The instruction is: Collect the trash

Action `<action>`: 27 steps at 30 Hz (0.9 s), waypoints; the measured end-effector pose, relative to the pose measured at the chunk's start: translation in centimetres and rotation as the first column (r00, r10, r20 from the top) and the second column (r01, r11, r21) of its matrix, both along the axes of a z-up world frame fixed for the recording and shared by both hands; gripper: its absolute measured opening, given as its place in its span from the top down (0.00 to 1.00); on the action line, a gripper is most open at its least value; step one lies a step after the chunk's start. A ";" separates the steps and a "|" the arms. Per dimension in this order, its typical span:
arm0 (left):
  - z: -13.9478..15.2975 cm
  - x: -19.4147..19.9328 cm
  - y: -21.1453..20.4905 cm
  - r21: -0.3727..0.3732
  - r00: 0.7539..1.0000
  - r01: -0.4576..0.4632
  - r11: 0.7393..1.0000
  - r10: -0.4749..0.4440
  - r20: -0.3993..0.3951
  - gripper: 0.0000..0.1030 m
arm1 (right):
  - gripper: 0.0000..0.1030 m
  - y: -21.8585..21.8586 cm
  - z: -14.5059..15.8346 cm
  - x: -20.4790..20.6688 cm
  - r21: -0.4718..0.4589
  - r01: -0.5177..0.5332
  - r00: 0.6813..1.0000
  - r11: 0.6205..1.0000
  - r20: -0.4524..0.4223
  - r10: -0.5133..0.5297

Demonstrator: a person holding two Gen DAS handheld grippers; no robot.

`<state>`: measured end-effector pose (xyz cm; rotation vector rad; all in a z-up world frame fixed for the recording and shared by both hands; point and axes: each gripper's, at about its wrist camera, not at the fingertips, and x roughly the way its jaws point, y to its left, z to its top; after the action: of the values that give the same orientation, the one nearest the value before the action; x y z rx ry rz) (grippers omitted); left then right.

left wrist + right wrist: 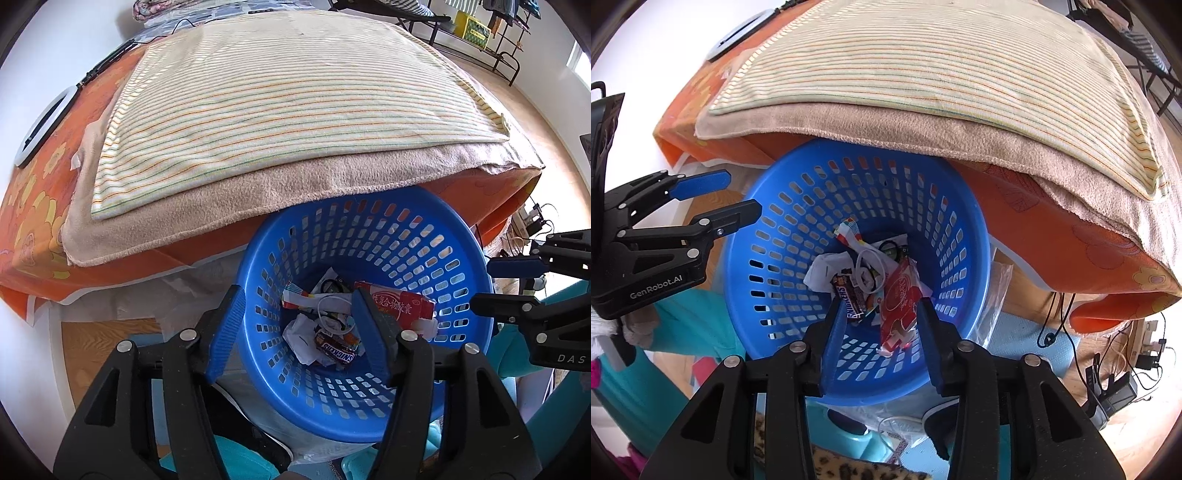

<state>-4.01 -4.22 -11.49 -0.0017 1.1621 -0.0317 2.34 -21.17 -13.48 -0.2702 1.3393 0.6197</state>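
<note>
1. Drop-off step, by the look of it — both grippers hang over the blue basket, which sits below the table edge.
2. Left gripper and right gripper: fingers spread, nothing pinched.
3. Trash lies in the basket bottom — red packet, candy wrapper, crumpled paper.
4. Next: probably lift clear and look for leftovers.

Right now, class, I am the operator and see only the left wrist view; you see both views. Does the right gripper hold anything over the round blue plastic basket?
Observer: No. The right gripper is open. The red printed packet shows in its gap, inside the blue plastic basket, with no pad pressing it.
Operator: Anything nearer than the basket?
Observer: A leopard-print fabric at the bottom edge.
Operator: And my left gripper?
Observer: Open, empty, beside the basket's rim. Its side reads GenRobot.AI.
</note>
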 end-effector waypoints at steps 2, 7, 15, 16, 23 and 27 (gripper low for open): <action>0.4 0.2 0.2 -0.013 1.000 -0.006 1.000 0.006 0.004 0.37 | 0.63 -0.1 0.3 0.1 -0.001 0.003 1.000 1.000 0.010 -0.003; 1.6 0.9 0.7 -0.036 0.999 -0.028 0.999 0.028 0.014 0.37 | 0.63 -0.1 1.4 0.3 -0.013 0.008 0.998 1.000 0.064 -0.007; 4.6 2.5 1.3 -0.044 0.996 -0.048 0.998 0.051 0.072 0.36 | 0.62 -0.2 4.0 1.3 0.002 0.009 0.990 1.000 0.142 -0.009; 5.0 2.7 1.4 -0.038 0.995 -0.047 0.998 0.050 0.081 0.36 | 0.62 -0.2 4.3 1.5 0.007 0.012 0.989 1.000 0.147 -0.013; 8.1 4.2 1.8 -0.027 0.988 -0.058 0.998 0.061 0.140 0.31 | 0.53 -0.4 6.5 2.9 0.054 0.033 0.979 0.998 0.198 -0.043; 9.7 5.3 2.1 -0.031 0.982 -0.060 0.998 0.064 0.179 0.31 | 0.53 -0.6 7.7 4.1 0.081 0.046 0.972 0.996 0.228 -0.063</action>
<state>1.25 -2.10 -1.76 -0.0569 0.9805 0.0082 6.45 -21.74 -5.77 -0.2355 1.0945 0.5729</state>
